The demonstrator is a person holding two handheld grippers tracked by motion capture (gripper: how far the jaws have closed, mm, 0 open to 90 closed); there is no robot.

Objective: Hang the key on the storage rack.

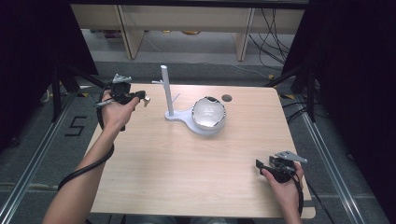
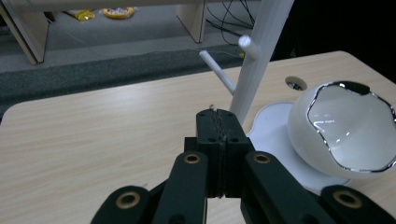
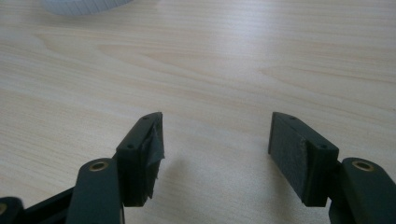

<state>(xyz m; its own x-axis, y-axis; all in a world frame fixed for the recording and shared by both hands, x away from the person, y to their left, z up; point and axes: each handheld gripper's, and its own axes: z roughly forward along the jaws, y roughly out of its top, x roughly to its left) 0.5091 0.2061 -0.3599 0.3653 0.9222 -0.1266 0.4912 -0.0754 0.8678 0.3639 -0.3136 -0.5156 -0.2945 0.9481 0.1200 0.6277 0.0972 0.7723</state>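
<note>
Now left gripper [image 1: 145, 98] fingers pressed together; right gripper [image 1: 258, 164] spread near table [image 1: 187, 163] edge.

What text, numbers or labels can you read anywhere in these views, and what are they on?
"5": a dark figure marked on the grey floor left of the table, in the high view.
No other text is readable: the white stand, the white egg-shaped shell on its base and both claws carry no legible label. The yellow items on the floor behind the table are too small and blurred to show any print.
</note>
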